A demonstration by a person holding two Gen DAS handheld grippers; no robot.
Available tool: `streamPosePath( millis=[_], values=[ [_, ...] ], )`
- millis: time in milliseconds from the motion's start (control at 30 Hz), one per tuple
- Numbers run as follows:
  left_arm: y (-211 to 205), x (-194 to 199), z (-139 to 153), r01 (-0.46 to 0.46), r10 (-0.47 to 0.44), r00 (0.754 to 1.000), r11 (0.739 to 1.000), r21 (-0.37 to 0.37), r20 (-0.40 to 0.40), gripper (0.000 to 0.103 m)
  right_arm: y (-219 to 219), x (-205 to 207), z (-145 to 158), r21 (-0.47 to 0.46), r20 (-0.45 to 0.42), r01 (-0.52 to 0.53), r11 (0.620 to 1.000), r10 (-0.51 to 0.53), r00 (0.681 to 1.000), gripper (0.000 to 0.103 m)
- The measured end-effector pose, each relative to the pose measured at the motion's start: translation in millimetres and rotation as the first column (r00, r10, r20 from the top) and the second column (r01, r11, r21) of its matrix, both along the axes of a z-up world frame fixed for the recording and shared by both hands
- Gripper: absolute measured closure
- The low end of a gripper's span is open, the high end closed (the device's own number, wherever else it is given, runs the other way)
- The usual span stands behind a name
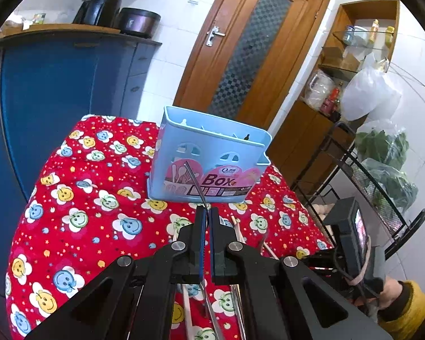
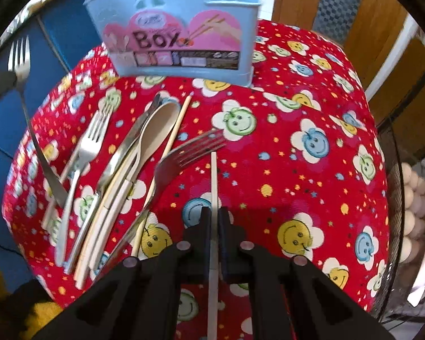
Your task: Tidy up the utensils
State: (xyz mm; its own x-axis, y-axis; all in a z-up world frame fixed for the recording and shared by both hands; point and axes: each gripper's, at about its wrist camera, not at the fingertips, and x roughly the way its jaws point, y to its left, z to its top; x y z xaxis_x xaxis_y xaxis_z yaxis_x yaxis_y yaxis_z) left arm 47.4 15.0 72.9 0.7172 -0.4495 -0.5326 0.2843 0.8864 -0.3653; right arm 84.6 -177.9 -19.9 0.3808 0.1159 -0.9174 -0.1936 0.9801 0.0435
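Just before the light-blue plastic utensil box (image 1: 209, 153), upright on the surface under a red smiley-flower cloth (image 1: 85, 198): apparently midway through the sorting, with both pairs of tongs loaded. Left tongs (image 1: 207, 212) pinched almost shut on a thin steel fork (image 1: 195, 181), held clear of the cloth and aimed at the box front. Right tongs (image 2: 214, 212) clamped narrow on a pale slender chopstick (image 2: 214, 175), pointing towards the box; touching the cloth or just above it, impossible to tell. Next, probably: carry each piece above the box rim, tip it upright, lower it into a compartment, then part the jaws. Shown by the right wrist alone: the held fork's tines and a heap of loose cutlery (image 2: 121, 153) on the cloth before the box, a cream spoon (image 2: 158, 130) among it. Shown by the left wrist alone: the box's open top and dividers.
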Motion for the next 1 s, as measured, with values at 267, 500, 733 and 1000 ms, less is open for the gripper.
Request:
streamPosePath(
  millis=[267, 500, 733, 1000],
  values=[
    [-2.2, -1.0, 2.9, 0.005, -0.005, 1.0, 1.0, 0.002, 0.007, 0.101, -26.4, -10.5, 14.5, 0.09, 0.032, 0.054, 0.994, -0.057, 0.998, 0.097],
    [-3.3, -1.8, 11.3, 0.003, -0.003, 1.0, 1.0, 0.018, 0.029, 0.101, -24.7, -16.4, 52.7, 0.179, 0.185, 0.032, 0.983, -0.066, 0.981, 0.097],
    [4.1, -2.8, 31.6, -0.016, 0.016, 0.997, 1.0, -0.002, 0.079, 0.101, -11.6, -14.9, 83.7, 0.24, 0.306, 0.027, 0.971, -0.102, 0.947, 0.097],
    [6.5, 3.1, 63.1, -0.039, 0.038, 0.987, 0.999, 0.006, 0.158, 0.102, -15.5, -8.9, 112.2, 0.251, 0.389, 0.026, 0.968, -0.126, 0.912, 0.097]
  ],
)
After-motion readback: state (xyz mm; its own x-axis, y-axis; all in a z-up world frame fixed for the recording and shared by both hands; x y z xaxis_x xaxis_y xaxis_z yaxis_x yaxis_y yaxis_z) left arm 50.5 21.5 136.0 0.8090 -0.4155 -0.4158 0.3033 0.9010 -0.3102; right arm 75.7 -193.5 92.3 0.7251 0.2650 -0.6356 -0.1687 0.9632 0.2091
